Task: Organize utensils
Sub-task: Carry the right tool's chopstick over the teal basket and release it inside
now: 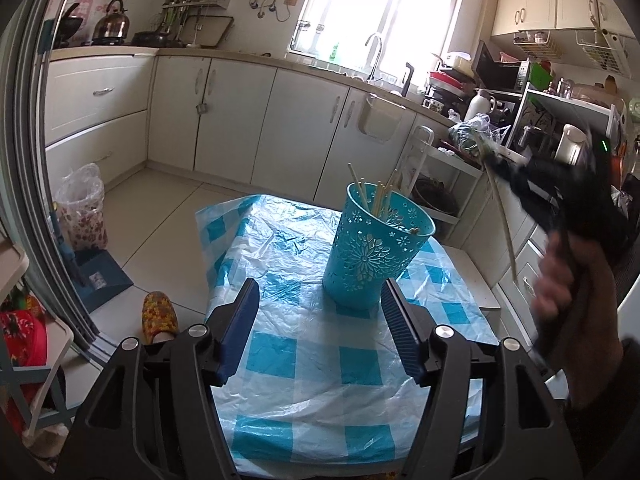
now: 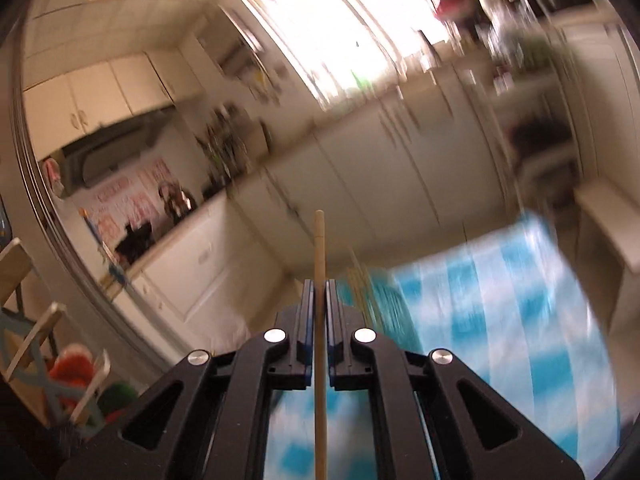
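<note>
A teal perforated holder (image 1: 374, 246) stands upright on the blue-and-white checked tablecloth (image 1: 304, 364) with several wooden chopsticks (image 1: 380, 194) in it. My left gripper (image 1: 320, 304) is open and empty, low over the cloth, just in front of the holder. My right gripper (image 2: 319, 286) is shut on one wooden chopstick (image 2: 319, 240), which runs along between the fingers. In the left wrist view the right gripper (image 1: 504, 172) is blurred, raised to the right of the holder, with the chopstick (image 1: 502, 216) hanging down from it. The holder (image 2: 376, 300) is a blur in the right wrist view.
White kitchen cabinets (image 1: 240, 120) and a counter with a sink tap (image 1: 376, 52) run behind the table. A cluttered rack (image 1: 532, 120) stands at the right. A lined bin (image 1: 82, 212), a dustpan (image 1: 100, 280) and a slipper (image 1: 160, 316) are on the floor at the left.
</note>
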Tool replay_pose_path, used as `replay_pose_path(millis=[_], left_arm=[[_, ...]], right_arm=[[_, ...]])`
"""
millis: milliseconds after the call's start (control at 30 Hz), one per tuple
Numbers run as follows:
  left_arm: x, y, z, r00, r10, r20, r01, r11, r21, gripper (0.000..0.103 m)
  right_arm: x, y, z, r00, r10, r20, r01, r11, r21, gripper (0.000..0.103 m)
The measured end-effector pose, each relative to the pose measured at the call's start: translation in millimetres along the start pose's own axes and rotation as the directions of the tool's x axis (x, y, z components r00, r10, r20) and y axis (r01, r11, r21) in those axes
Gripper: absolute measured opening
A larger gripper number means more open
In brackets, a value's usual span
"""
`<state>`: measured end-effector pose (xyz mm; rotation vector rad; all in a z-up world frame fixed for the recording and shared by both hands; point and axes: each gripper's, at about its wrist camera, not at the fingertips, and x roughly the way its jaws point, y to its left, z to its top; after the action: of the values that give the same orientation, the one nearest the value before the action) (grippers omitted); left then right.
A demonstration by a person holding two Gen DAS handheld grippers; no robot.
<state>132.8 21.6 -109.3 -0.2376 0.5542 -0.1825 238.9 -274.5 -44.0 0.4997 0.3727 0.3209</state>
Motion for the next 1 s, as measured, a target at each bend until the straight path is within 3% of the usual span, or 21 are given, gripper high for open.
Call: replay_pose_path(millis=[100,200,367,567,800,967,1000], left_arm=[[1,-1,1,1.000,-0.009,-0.002,0.009,1.000,-0.006,0.062],[7,4,2,1.000,-0.007,-0.010,0.007,1.000,-0.019,0.062],[20,19,3,1.000,0.004,-0.030,-0.005,0.998,-0.058,0.062],[36,30,3,0.999,-0.003,-0.051,-0.002,0.996,-0.093,0.062],[41,25,3,0.998,-0.015,-0.056,0.010,0.996,-0.089,0.062],[32,20,10,0.999,-0.003,-0.037,0.000,0.997,-0.075,0.068],[30,19,12,0.999,-0.001,-0.035,-0.002,0.997,-0.072,0.070]], right_arm=[[28,14,16,0.993,-0.043,0.113,0.047,0.998,-0.040,0.006],[57,17,17,0.982,-0.103,0.159,0.114,0.992,-0.063,0.006],[98,12,1,0.977,-0.173,0.128,0.182,0.981,-0.067,0.006],[103,12,-14,0.968,-0.222,0.118,0.234,0.967,-0.101,0.006],[106,13,-32,0.978,-0.206,0.038,0.210,0.959,-0.193,0.007],[81,9,-40,0.979,-0.202,0.003,0.198,0.956,-0.215,0.015],[67,7,-40,0.979,-0.203,0.003,0.199,0.958,-0.205,0.024]])
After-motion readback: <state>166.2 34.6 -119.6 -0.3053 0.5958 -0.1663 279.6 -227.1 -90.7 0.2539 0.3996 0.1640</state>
